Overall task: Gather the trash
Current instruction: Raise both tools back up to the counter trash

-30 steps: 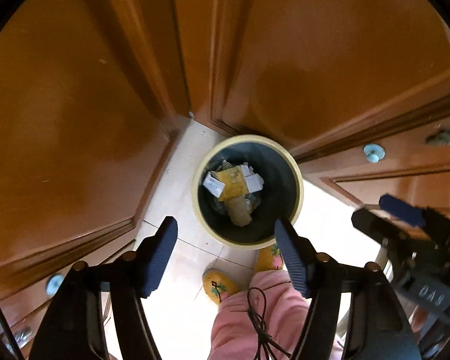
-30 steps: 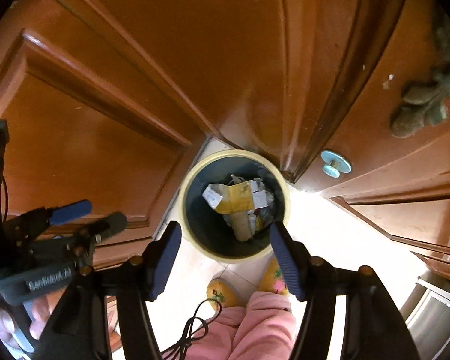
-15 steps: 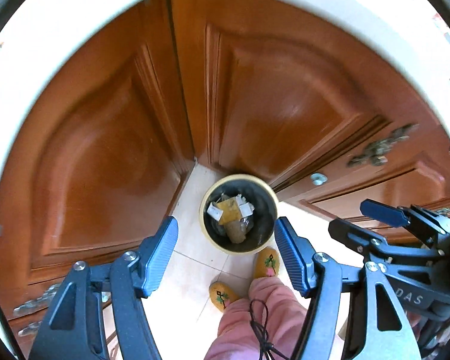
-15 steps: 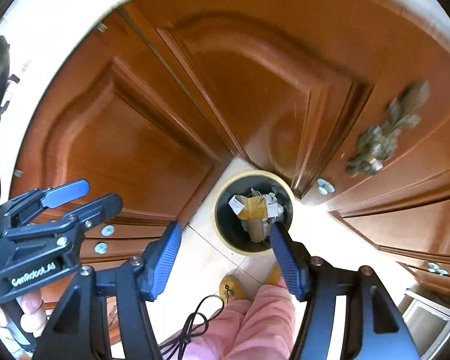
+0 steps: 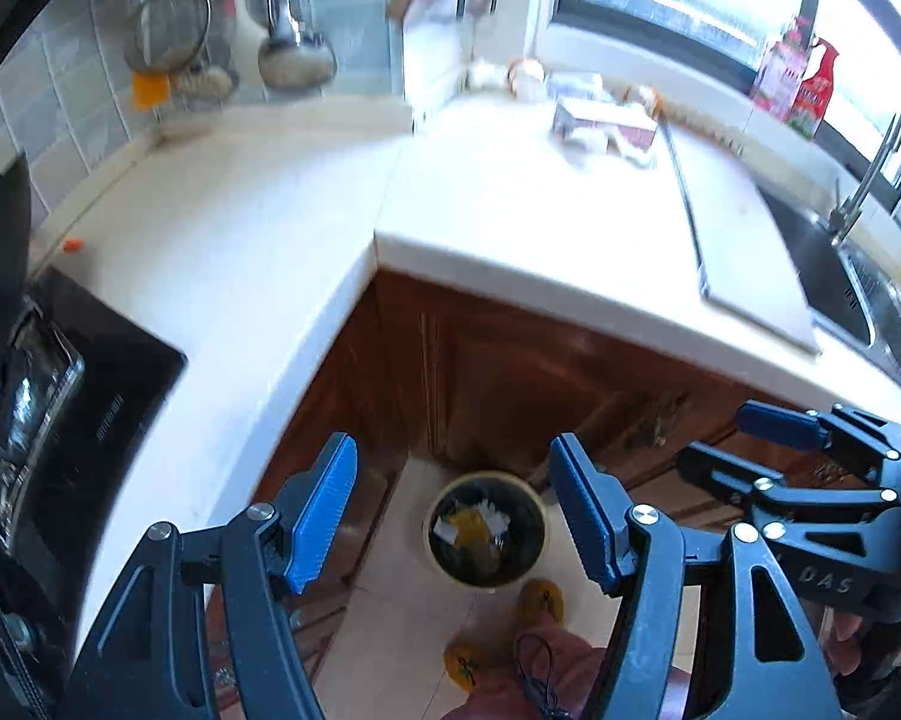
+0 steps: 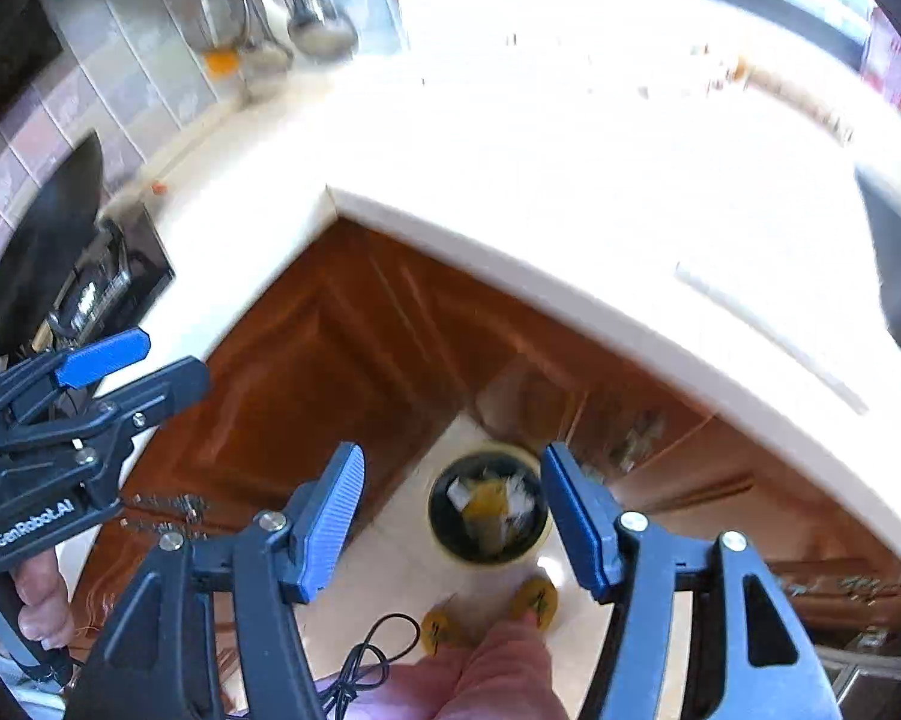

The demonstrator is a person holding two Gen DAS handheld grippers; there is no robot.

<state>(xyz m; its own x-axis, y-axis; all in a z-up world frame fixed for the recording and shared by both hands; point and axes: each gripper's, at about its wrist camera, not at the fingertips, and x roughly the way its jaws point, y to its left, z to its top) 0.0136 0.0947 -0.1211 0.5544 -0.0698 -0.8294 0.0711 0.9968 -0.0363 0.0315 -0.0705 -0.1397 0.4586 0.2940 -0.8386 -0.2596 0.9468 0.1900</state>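
Note:
A round yellow-rimmed trash bin (image 5: 485, 531) stands on the floor in the cabinet corner, holding paper and yellow scraps (image 5: 471, 525); it also shows in the right wrist view (image 6: 489, 504). My left gripper (image 5: 456, 510) is open and empty, high above the bin. My right gripper (image 6: 453, 519) is open and empty, also high above it. On the white countertop (image 5: 498, 204) lie a box and pale scraps (image 5: 603, 126) at the back near the window. A small orange bit (image 5: 72, 246) lies near the stove.
A black cooktop (image 5: 60, 372) is at the left, a sink with tap (image 5: 852, 240) at the right. A white board (image 5: 744, 252) lies beside the sink. Utensils (image 5: 294, 42) hang on the tiled wall. Wooden cabinet doors (image 5: 510, 378) stand below. My slippered feet (image 5: 540, 600) are by the bin.
Both grippers have risen far above the bin, from near floor level to above counter height. The countertop, stove and sink have come into view. Both stay open and empty.

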